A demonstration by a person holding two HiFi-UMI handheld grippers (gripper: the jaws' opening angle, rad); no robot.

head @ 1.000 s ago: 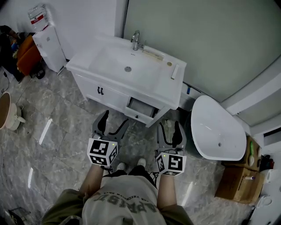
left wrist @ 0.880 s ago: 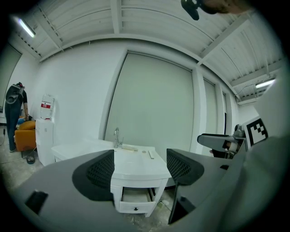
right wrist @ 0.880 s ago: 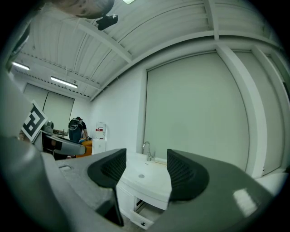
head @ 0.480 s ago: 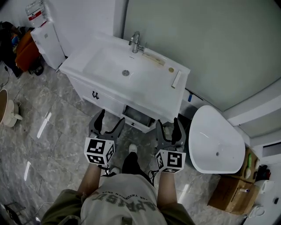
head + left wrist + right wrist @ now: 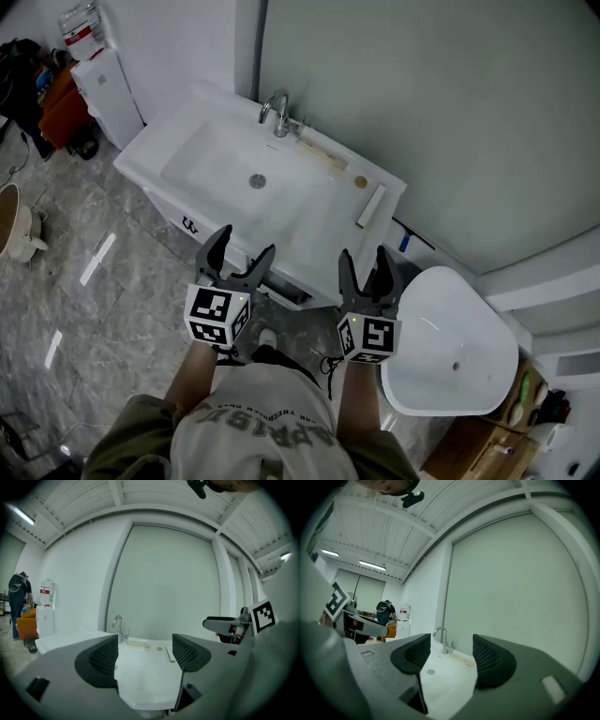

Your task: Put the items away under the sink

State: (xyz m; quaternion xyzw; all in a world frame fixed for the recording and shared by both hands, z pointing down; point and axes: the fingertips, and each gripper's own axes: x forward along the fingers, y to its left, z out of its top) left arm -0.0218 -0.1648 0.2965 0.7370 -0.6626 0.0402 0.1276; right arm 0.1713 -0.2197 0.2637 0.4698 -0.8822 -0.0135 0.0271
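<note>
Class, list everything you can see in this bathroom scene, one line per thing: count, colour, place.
white rectangular sink cabinet: one, white, centre, against the wall
curved metal tap: one, silver, back edge of the sink
long thin stick: one, cream, back ledge, right of the tap
small round disc: one, tan, ledge beyond the stick
flat narrow bar: one, white, sink's right end
oval basin: one, white, right of the cabinet
tall box-shaped unit: one, white, left of the sink
marbled tile floor: grey, all round
left gripper: one, black, open, empty, before the cabinet
right gripper: one, black, open, empty, beside it
</note>
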